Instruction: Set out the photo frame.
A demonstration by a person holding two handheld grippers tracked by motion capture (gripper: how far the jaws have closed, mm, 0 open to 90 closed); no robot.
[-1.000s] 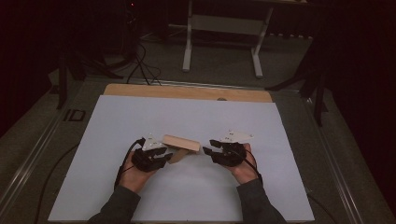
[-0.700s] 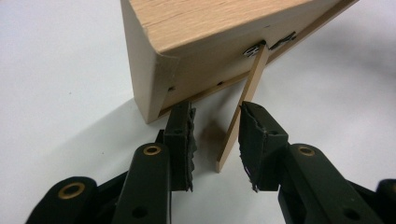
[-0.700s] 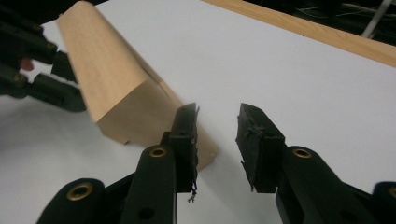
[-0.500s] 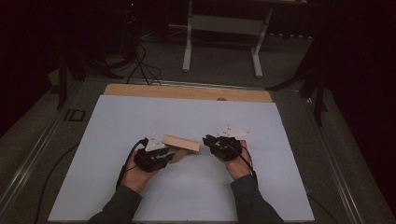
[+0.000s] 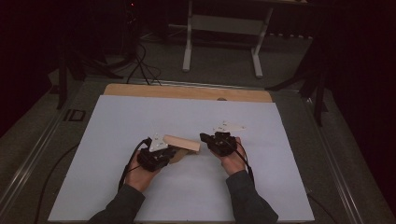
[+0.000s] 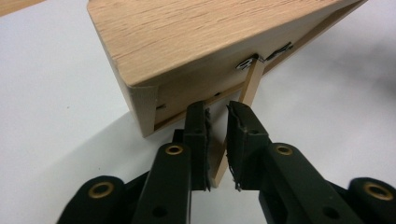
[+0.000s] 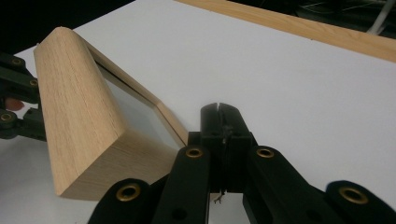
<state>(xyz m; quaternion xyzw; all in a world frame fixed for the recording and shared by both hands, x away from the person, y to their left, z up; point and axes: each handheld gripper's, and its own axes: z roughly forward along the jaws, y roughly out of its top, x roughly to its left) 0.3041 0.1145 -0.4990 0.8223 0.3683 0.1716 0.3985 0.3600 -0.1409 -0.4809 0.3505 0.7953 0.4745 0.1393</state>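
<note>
A light wooden picture frame [image 5: 183, 142] stands tilted on the white sheet between my hands. In the left gripper view its back [image 6: 196, 42] faces me, and a thin wooden strut [image 6: 250, 81] runs down from it between the jaws of my left gripper [image 6: 217, 109]. Those jaws have just been closing, and a slit of white still shows beside the strut. My right gripper [image 7: 219, 106] is shut with nothing in it, its tip beside the frame's near corner [image 7: 74, 107]. From above, the left gripper [image 5: 173, 153] and right gripper [image 5: 203, 136] flank the frame.
The white sheet [image 5: 140, 116] covers most of the table, with a bare wooden strip [image 5: 187, 92] along the far edge. Metal stand legs [image 5: 187, 51] and cables [image 5: 140, 65] are on the dark floor beyond. Metal rails run along both sides.
My right gripper has moved left, up to the frame's right end. The left hand and the frame have stayed about where they were.
</note>
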